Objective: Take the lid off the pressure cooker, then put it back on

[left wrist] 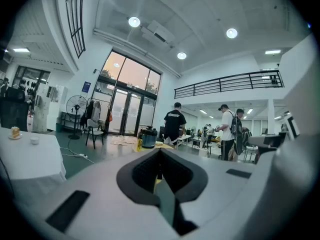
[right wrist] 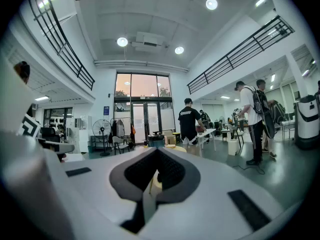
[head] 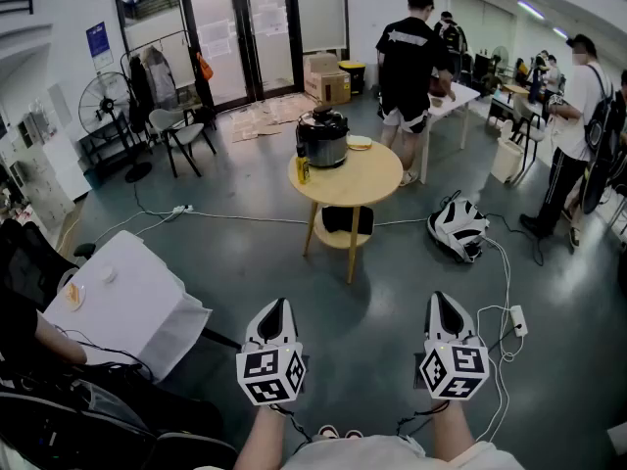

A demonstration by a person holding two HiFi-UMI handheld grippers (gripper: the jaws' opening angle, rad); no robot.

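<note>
The pressure cooker (head: 322,143) stands on the round wooden worktop (head: 377,182), at the far left part of its top, and the dark lid (head: 322,118) sits closed on it. A small yellow bottle (head: 303,170) stands on the same worktop, just beside the cooker at its near left side. A small plate (head: 360,143) lies at the far edge of the worktop, just to the right of the cooker. On the low shelf under the worktop lies a dark thing (head: 348,220) that I cannot identify.

Both grippers are well apart from the worktop, on its near side, and they point toward it almost level. The left gripper (head: 276,307) has its jaws pressed together, with nothing between them. The right gripper (head: 447,302) is closed too and holds nothing.

Behind the worktop, on its right, a person in a black shirt (head: 411,62) stands at a white table (head: 460,96). To the right of the worktop a black and white bag (head: 458,228) lies on the floor, with white cables near it. To the near left of the worktop there is a table with a white cloth (head: 132,306). Far behind the worktop on the left stand a chair (head: 181,125) and a fan (head: 106,96)
</note>
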